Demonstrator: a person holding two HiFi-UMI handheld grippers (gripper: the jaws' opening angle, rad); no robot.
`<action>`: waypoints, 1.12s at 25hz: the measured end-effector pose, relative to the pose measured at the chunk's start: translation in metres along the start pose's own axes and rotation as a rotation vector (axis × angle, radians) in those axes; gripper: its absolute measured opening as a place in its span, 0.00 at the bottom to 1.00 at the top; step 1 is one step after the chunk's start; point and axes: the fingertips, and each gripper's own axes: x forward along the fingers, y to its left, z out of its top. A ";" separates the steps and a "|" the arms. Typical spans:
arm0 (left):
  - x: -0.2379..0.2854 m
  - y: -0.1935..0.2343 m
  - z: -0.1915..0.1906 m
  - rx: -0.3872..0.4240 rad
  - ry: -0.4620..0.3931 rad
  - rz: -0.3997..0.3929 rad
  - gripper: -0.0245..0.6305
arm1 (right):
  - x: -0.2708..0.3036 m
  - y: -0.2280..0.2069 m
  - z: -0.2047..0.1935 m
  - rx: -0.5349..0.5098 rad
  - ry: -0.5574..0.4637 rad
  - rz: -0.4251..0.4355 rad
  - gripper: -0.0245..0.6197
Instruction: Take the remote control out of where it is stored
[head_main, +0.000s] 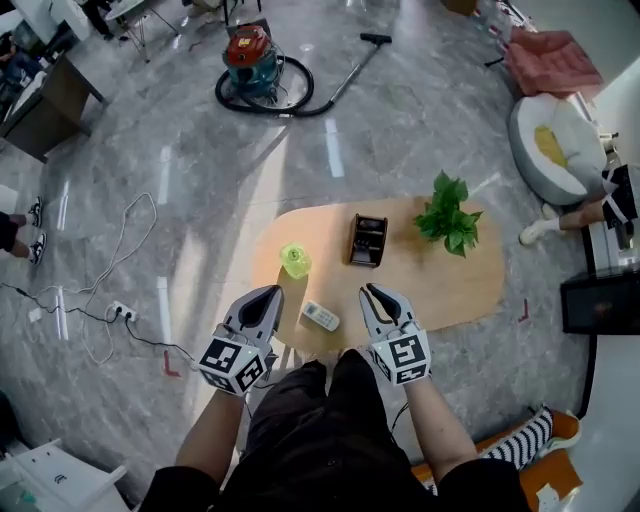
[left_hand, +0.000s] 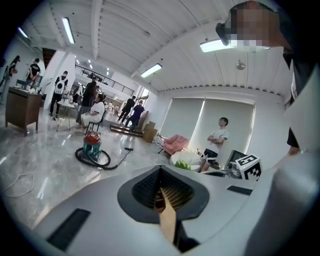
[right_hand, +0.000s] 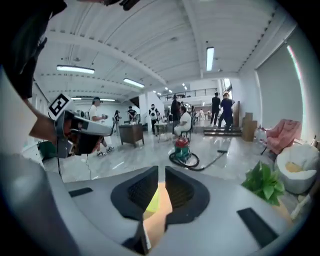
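A white remote control (head_main: 321, 316) lies flat on the oval wooden table (head_main: 450, 290) near its front edge. A black compartment holder (head_main: 367, 240) stands behind it at the table's middle. My left gripper (head_main: 267, 293) hovers just left of the remote with its jaws together and empty; its own view (left_hand: 160, 169) looks out level over the room. My right gripper (head_main: 371, 292) hovers just right of the remote. In its own view (right_hand: 161, 171) a narrow gap shows between the jaws, with nothing in it.
A green cup (head_main: 295, 260) stands at the table's left and a potted plant (head_main: 447, 215) at its right. On the floor are a red vacuum cleaner (head_main: 252, 55) with its hose, loose cables (head_main: 110, 300) and a white chair (head_main: 555, 150). Several people stand about the room.
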 end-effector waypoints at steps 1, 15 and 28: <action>0.003 -0.006 0.015 0.021 -0.022 -0.009 0.05 | -0.010 -0.006 0.019 -0.004 -0.047 -0.021 0.11; 0.025 -0.054 0.082 0.146 -0.152 -0.093 0.05 | -0.061 -0.027 0.096 -0.113 -0.189 -0.100 0.11; 0.042 -0.025 0.057 0.084 -0.072 -0.059 0.05 | -0.008 -0.042 0.052 -0.149 -0.040 -0.072 0.12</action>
